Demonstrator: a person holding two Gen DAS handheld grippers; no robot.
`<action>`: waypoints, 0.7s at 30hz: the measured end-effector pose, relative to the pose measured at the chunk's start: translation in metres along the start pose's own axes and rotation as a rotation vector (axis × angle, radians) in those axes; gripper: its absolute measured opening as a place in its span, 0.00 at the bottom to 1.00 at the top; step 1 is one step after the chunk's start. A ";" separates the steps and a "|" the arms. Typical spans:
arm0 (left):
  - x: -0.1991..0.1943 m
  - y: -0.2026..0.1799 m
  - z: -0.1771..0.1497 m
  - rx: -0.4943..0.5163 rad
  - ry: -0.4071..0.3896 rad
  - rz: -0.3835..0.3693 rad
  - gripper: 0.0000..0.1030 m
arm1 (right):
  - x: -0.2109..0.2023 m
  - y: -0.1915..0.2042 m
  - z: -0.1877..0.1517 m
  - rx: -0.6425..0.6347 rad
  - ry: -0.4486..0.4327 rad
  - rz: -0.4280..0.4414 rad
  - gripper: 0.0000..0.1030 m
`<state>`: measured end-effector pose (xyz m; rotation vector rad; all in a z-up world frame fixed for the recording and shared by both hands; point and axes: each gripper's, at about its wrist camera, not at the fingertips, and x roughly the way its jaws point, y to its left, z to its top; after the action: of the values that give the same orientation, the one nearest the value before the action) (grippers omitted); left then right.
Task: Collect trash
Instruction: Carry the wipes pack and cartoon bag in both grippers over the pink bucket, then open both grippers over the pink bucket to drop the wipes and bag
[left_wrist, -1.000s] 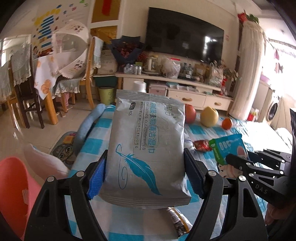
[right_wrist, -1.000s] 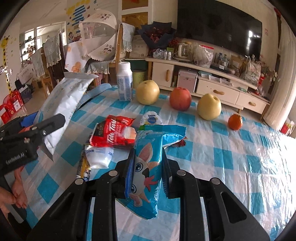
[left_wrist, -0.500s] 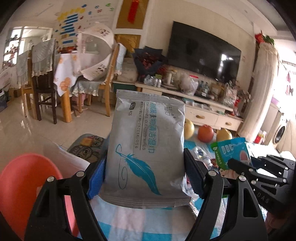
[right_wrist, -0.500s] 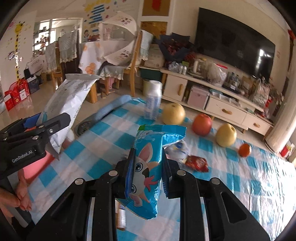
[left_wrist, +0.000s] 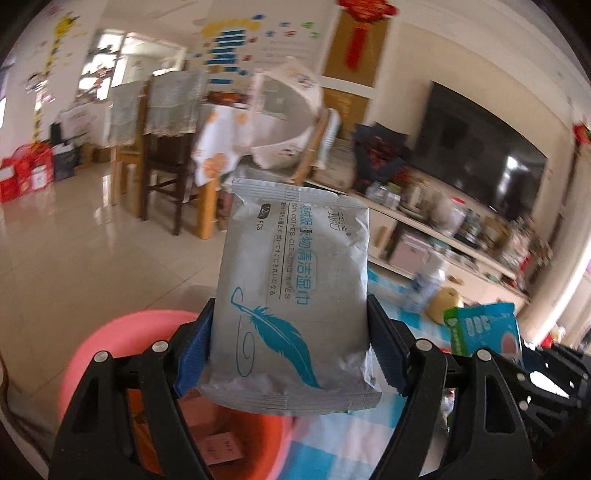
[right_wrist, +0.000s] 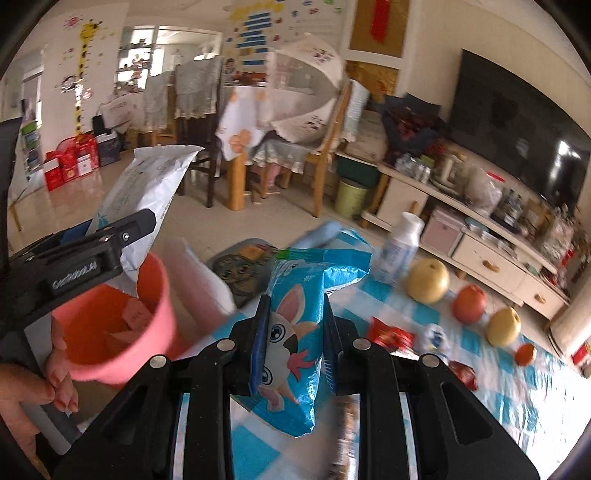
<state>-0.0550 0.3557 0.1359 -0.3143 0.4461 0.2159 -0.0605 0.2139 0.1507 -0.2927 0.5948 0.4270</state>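
Observation:
My left gripper (left_wrist: 288, 343) is shut on a grey wet-wipes pack (left_wrist: 295, 288) with a blue feather print, held over the pink bin (left_wrist: 122, 343). In the right wrist view the same pack (right_wrist: 147, 192) hangs above the pink bin (right_wrist: 125, 325), which holds some paper scraps. My right gripper (right_wrist: 295, 325) is shut on a blue snack bag (right_wrist: 295, 325) with a cartoon rabbit, held above the checked table's left edge, right of the bin. A red wrapper (right_wrist: 388, 332) and a small white-blue wrapper (right_wrist: 434, 338) lie on the table.
The blue-checked tablecloth (right_wrist: 517, 387) carries a white bottle (right_wrist: 400, 247), two yellow pears (right_wrist: 428, 280), a red apple (right_wrist: 469, 302) and an orange (right_wrist: 526, 354). A cat-print mat (right_wrist: 240, 269) lies on the floor. Chairs, dining table and TV cabinet stand behind.
Both grippers swung left with their bags. The wipes pack moved from over the table to above the pink bin; the snack bag now sits at the table's left edge.

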 end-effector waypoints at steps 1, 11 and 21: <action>0.000 0.010 0.002 -0.020 -0.002 0.020 0.75 | 0.002 0.007 0.003 -0.008 -0.001 0.008 0.26; 0.001 0.076 0.012 -0.152 0.013 0.143 0.75 | 0.025 0.082 0.019 -0.092 0.008 0.113 0.26; 0.002 0.107 0.011 -0.226 0.035 0.212 0.75 | 0.048 0.131 0.011 -0.120 0.083 0.242 0.27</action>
<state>-0.0781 0.4590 0.1179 -0.4933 0.4903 0.4705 -0.0808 0.3473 0.1117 -0.3555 0.6898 0.6876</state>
